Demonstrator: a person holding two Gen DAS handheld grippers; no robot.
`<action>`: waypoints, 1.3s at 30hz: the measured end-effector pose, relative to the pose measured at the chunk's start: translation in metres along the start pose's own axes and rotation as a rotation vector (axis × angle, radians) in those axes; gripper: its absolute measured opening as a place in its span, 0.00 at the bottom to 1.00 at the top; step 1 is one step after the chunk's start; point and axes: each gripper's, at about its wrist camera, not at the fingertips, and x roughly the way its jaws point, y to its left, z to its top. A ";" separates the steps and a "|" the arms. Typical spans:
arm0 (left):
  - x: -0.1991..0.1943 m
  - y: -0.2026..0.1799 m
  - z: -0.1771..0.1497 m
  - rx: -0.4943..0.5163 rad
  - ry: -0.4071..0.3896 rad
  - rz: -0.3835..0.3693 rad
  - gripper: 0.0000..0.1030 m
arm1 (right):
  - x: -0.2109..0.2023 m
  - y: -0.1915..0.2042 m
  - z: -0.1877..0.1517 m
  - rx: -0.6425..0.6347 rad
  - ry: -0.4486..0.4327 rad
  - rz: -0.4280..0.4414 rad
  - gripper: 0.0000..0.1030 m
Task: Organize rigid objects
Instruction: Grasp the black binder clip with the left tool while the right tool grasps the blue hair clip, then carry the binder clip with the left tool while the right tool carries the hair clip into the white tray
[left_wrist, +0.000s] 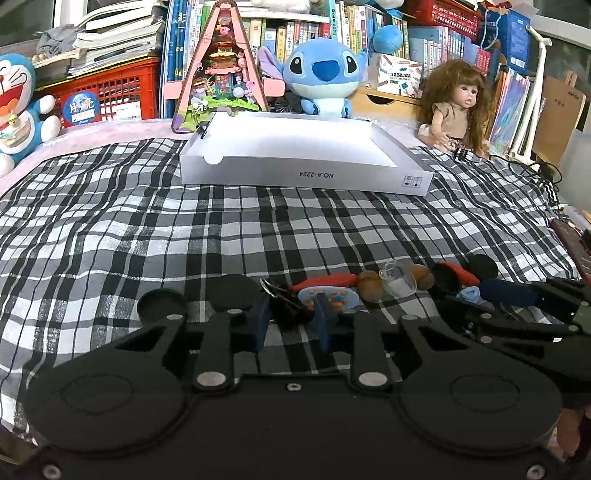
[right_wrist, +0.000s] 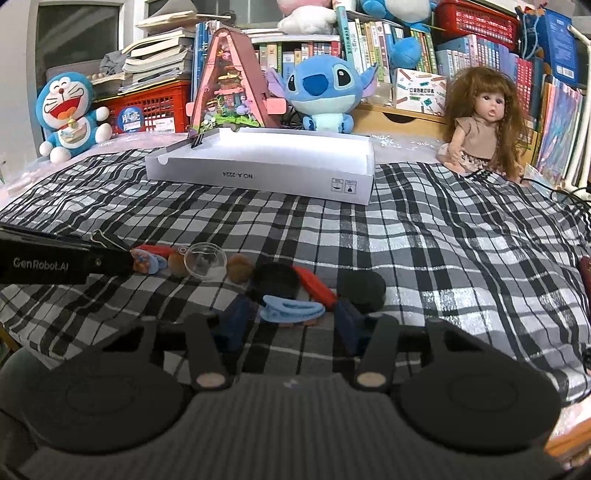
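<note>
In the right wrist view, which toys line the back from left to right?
Blue cat plush → pink triangular dollhouse → blue alien plush → long-haired doll.

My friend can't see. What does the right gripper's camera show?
The right gripper hovers open with a blue clip between its fingers, on a checked blanket. A white box, plush toys and a doll sit behind.
</note>
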 end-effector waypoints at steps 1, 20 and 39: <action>0.001 0.000 0.000 0.001 -0.003 -0.002 0.24 | 0.000 0.000 0.000 -0.005 0.000 0.002 0.53; 0.013 -0.004 -0.001 0.035 -0.064 0.010 0.28 | 0.002 0.000 0.000 -0.028 -0.023 -0.018 0.48; 0.015 0.005 0.003 0.002 -0.040 -0.016 0.21 | -0.002 0.004 -0.002 -0.043 -0.038 -0.010 0.42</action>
